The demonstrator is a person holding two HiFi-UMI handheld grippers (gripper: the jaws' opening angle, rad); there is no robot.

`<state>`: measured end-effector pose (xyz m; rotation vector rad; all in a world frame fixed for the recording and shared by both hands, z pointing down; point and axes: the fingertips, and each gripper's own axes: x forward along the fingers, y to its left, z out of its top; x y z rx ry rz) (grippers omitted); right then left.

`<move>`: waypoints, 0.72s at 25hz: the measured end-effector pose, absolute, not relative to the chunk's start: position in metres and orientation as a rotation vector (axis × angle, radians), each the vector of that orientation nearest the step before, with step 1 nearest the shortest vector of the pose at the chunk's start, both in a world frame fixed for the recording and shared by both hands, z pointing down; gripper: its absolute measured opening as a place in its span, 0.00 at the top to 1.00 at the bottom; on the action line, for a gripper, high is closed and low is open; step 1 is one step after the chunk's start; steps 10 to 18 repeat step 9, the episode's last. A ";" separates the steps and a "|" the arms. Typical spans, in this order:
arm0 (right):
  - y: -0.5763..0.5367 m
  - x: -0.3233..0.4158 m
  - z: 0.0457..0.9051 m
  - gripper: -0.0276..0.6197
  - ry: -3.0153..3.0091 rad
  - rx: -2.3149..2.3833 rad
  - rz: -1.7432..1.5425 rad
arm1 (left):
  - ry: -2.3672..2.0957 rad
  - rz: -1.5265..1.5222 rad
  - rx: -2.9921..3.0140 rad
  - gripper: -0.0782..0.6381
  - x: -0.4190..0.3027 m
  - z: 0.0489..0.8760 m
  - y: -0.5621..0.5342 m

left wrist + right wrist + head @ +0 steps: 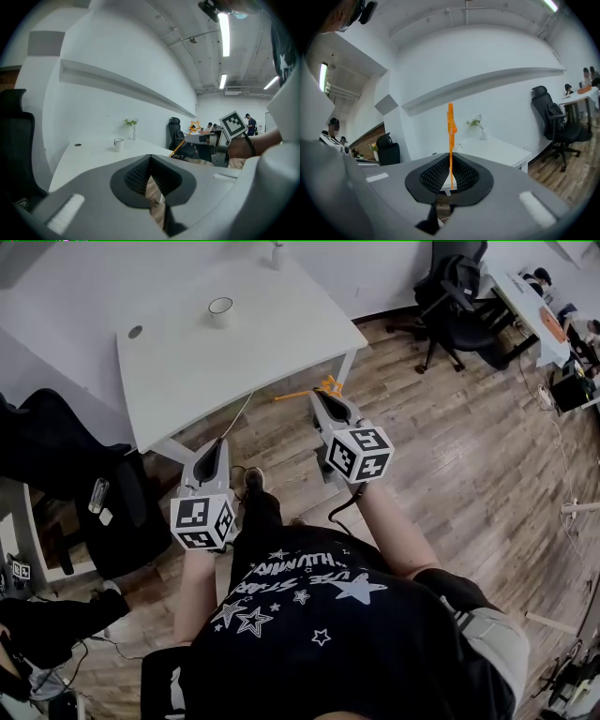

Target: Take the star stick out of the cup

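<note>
So, right gripper [449,183] pinching star stick [450,136], well apart from cup [220,307] on surface [272,334], left gripper [151,178] pressed together, empty

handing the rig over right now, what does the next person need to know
Left claw: shut, empty, held off the table's near side.
Right claw: shut on the orange star stick, which sticks out past the jaws.
Cup: upright on the white table, well apart from both claws, nothing showing above its rim.
Done: stick is out of the cup.
Left: probably just setting the stick down somewhere.
</note>
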<state>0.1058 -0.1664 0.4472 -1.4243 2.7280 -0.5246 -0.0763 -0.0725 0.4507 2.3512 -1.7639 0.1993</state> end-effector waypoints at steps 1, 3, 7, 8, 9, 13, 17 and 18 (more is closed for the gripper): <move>-0.165 0.105 0.448 0.91 2.729 -1.421 -0.526 | -1.767 0.199 2.349 0.89 -0.077 0.451 -0.071; -0.162 0.105 0.450 0.91 2.730 -1.420 -0.530 | -1.769 0.199 2.345 0.89 -0.078 0.452 -0.068; -0.158 0.108 0.453 0.91 2.726 -1.422 -0.538 | -1.777 0.200 2.333 0.89 -0.081 0.453 -0.065; -0.157 0.108 0.453 0.91 2.725 -1.421 -0.537 | -1.779 0.198 2.331 0.89 -0.081 0.453 -0.065; -0.156 0.109 0.453 0.91 2.725 -1.420 -0.536 | -1.782 0.196 2.329 0.89 -0.082 0.452 -0.065; -0.156 0.109 0.453 0.91 2.725 -1.420 -0.536 | -1.782 0.196 2.329 0.89 -0.082 0.452 -0.065; -0.156 0.109 0.453 0.91 2.725 -1.420 -0.536 | -1.782 0.196 2.329 0.89 -0.082 0.452 -0.065; -0.156 0.109 0.453 0.91 2.725 -1.420 -0.536 | -1.782 0.196 2.329 0.89 -0.082 0.452 -0.065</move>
